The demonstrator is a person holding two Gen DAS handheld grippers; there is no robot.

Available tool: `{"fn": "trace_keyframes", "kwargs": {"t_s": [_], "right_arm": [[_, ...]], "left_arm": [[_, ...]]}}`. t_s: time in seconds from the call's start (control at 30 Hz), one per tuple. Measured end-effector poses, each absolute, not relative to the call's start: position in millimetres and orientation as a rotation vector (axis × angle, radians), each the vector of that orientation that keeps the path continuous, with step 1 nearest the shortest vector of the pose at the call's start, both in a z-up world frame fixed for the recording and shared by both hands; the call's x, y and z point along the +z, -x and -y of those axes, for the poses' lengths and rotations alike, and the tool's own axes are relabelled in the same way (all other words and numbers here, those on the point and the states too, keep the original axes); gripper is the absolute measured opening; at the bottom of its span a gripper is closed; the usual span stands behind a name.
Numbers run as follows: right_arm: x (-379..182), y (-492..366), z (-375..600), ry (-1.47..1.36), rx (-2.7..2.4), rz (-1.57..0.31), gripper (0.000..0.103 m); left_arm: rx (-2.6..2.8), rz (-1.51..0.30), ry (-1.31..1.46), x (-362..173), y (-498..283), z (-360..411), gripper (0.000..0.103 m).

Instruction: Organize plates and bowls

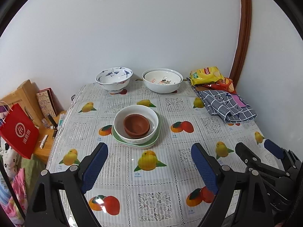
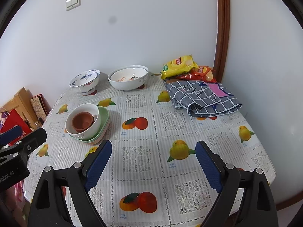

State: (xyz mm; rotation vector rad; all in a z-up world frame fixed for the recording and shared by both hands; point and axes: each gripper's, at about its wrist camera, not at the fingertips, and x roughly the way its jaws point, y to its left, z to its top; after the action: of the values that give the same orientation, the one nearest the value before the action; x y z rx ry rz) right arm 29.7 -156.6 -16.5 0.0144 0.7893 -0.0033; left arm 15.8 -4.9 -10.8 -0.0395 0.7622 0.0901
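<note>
- Plainly, the stacking looks partly done: a white bowl [image 1: 136, 124] sits on green plates [image 1: 121, 139] near the table's middle, with small brown dishes [image 1: 136, 125] nested inside it.
- At the far edge, by the wall, stand a blue-patterned bowl [image 1: 113, 81] and, well apart to its right, a large white bowl [image 1: 162, 83] with a smaller lettered bowl [image 1: 161, 79] resting in it.
- The step in hand is probably to fetch one of those far bowls and join it to a stack.
- To do it well, I would pinch a bowl by one rim wall, one finger inside and one outside, and lift straight up before travelling.
- Glazed ware is likely slippery, so the grip should sit deep on the rim, not at the lip.
- The footed blue-patterned bowl may tip if nudged sideways; approach from above.
- The left gripper [image 1: 149, 162] hovers low over the tablecloth [image 1: 117, 172], pointed at the central stack, jaws spread wide and holding nothing.
- The right gripper [image 2: 153, 160] hovers beside it, aimed toward the table's right half, jaws likewise wide apart and empty.
- A folded checked cloth [image 2: 204, 98] and snack bags [image 2: 180, 65] lie at the far right, clear of the crockery.
</note>
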Motion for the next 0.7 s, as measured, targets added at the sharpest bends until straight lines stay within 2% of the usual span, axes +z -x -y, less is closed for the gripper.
{"fn": "trace_keyframes", "kwargs": {"t_s": [0.7], "right_arm": [[-15.4,-28.0,159.2,-0.021,-0.017,-0.786,0.089]], "left_arm": [[0.092,-0.793,0.056,-19.9,-18.5,-1.6,0.089]]}}
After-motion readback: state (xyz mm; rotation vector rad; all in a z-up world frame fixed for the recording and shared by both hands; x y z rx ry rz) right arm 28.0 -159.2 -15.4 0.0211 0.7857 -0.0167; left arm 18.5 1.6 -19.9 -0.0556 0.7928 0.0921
